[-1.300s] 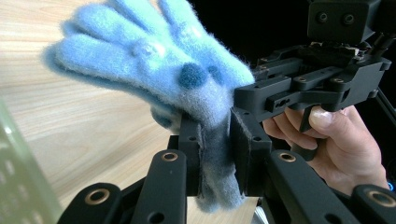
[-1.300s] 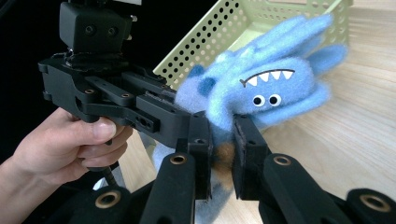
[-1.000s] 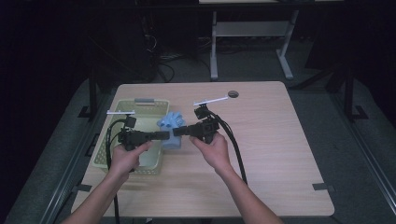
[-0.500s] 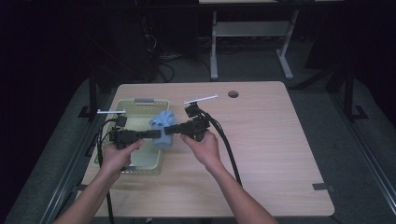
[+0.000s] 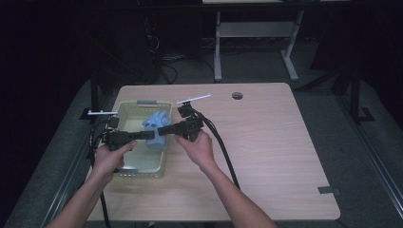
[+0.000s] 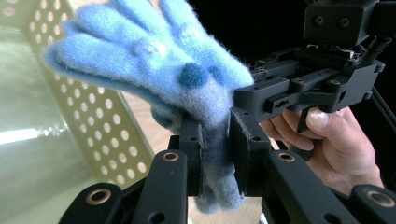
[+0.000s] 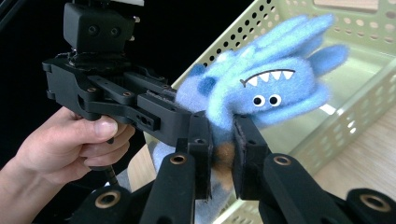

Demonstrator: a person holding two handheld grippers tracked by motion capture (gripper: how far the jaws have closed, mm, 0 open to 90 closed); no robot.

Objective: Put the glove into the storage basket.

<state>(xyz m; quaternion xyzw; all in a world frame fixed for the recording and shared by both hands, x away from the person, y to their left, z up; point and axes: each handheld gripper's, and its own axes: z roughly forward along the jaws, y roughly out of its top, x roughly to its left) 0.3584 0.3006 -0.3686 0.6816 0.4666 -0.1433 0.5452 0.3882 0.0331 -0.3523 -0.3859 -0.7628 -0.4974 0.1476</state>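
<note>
While the person's left hand (image 5: 110,156) hangs over the near-left part of the pale green perforated basket (image 5: 124,110), the left gripper (image 5: 148,135) reaches rightward with its jaws pinched on the grey cuff of a fuzzy blue glove (image 5: 156,129); in the left gripper view, that cuff is squeezed between the two pads while the glove's fingers fan up and to the left. The glove, printed with a toothy monster face, is held in the air above the basket's right half. From the right, the right gripper (image 5: 161,131), gripped by the right hand (image 5: 196,147) over the wooden table (image 5: 275,142), likewise clamps the glove's cuff.
</note>
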